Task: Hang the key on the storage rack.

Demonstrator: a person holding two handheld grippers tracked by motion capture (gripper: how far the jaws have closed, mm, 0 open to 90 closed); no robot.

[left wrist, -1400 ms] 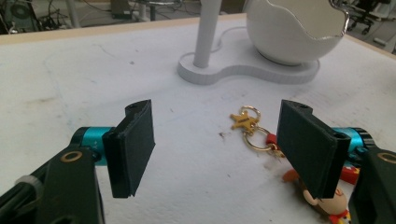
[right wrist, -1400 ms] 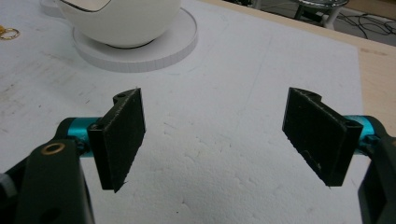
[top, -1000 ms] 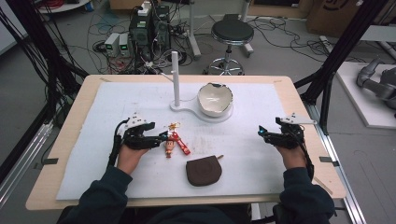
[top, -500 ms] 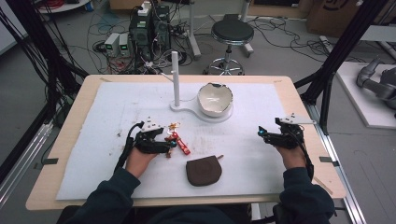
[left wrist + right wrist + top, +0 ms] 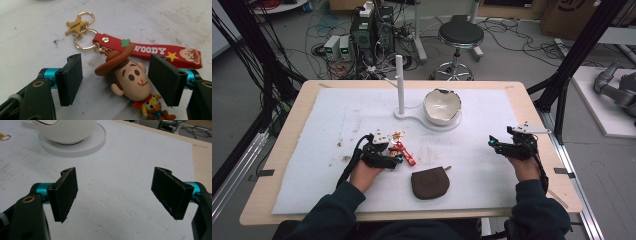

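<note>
At the upper middle of the high view a white bowl (image 5: 442,106) sits on a round white stand (image 5: 412,116) with an upright post; nothing can be seen inside it. A brown pouch (image 5: 430,183), shut, lies at the lower middle of the white surface (image 5: 492,165).

The keychain (image 5: 130,75) lies flat on the surface left of centre, at the tips of the left gripper (image 5: 397,159). The left gripper view adds what the high view blurs: a cowboy figure's head between the two fingers (image 5: 71,78), untouched, a red strap and a gold star on rings. These fingers have just been closing a little yet stand wide.

The right gripper (image 5: 492,142) hovers at the right, fingers (image 5: 65,195) spread wide over bare surface.
</note>
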